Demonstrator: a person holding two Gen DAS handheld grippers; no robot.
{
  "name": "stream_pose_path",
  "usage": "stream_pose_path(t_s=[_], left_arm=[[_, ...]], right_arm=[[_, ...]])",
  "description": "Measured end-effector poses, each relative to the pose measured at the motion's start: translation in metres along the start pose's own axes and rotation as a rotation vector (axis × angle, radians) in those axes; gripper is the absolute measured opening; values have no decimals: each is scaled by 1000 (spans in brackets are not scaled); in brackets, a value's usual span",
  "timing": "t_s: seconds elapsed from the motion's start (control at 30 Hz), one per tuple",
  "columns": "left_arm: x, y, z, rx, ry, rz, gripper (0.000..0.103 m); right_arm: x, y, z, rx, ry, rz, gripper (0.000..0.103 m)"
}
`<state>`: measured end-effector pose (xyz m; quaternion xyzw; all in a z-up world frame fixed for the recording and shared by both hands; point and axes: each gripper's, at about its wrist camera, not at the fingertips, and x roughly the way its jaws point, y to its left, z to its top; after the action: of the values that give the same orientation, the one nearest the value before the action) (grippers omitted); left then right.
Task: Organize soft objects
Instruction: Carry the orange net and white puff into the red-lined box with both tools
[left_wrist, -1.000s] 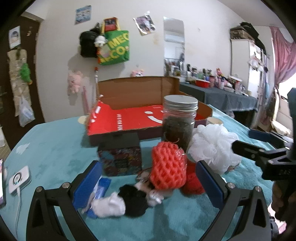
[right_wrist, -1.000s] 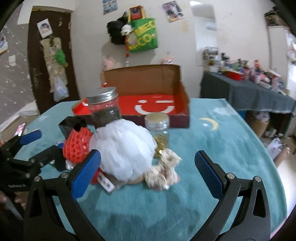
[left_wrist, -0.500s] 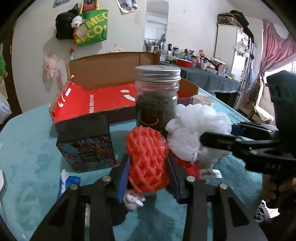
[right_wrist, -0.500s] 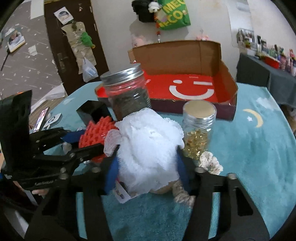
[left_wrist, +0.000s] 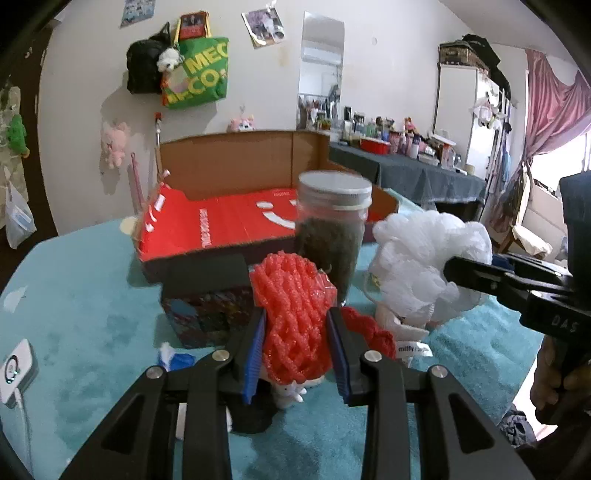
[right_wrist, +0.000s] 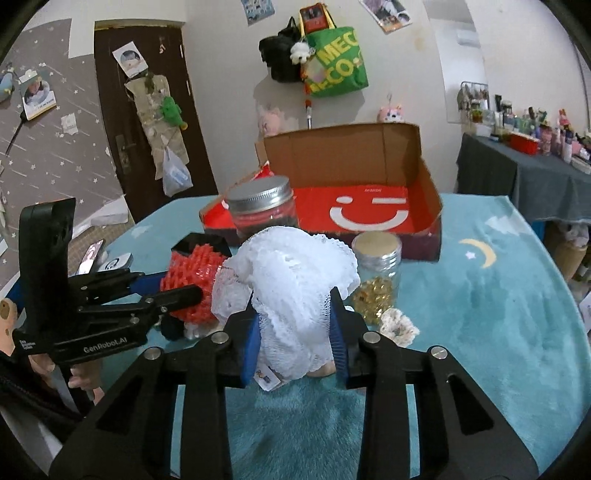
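A red foam net (left_wrist: 291, 295) sits between the blue pads of my left gripper (left_wrist: 295, 332). The jaws are closing and both pads press into the net's sides. In the right wrist view a white mesh bath pouf (right_wrist: 291, 273) bulges above my right gripper (right_wrist: 295, 332), whose closing jaws squeeze its lower part. The two soft things hang side by side over the teal cloth. The pouf (left_wrist: 424, 258) also shows at the right of the left wrist view, and the net (right_wrist: 192, 280) at the left of the right wrist view. Behind them lies an open red cardboard box (right_wrist: 343, 155).
A tall jar of dark contents (left_wrist: 332, 229) stands just behind the net, a dark patterned box (left_wrist: 207, 295) to its left. A small jar of gold capsules (right_wrist: 376, 273) and a cream crochet piece (right_wrist: 399, 325) lie right of the pouf. Small plush items (left_wrist: 288, 395) lie under the left gripper.
Both grippers went from wide open to closed: the left around the red foam net, the right around the white pouf. Both items now sit higher in front of the jars.
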<state>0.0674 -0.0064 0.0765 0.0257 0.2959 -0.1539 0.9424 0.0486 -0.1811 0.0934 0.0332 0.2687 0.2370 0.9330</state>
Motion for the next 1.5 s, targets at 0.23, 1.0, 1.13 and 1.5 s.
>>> stream_pose_path(t_s=[0.23,1.0,1.13,1.5], left_arm=[[-21,8,15,14,-51,29,34],[45,59,168,157,35,-24,35],[92,68,191,191,105,22,35],[233,80,210,184,280,2,36]], right_arm=[[-22,0,9,-1,-55,-24,31],[33,-38,177,-184,-70,-69,31],[97,-49,203,-182,41,-97,31],[266,-91,222,-145,323,-200,31]])
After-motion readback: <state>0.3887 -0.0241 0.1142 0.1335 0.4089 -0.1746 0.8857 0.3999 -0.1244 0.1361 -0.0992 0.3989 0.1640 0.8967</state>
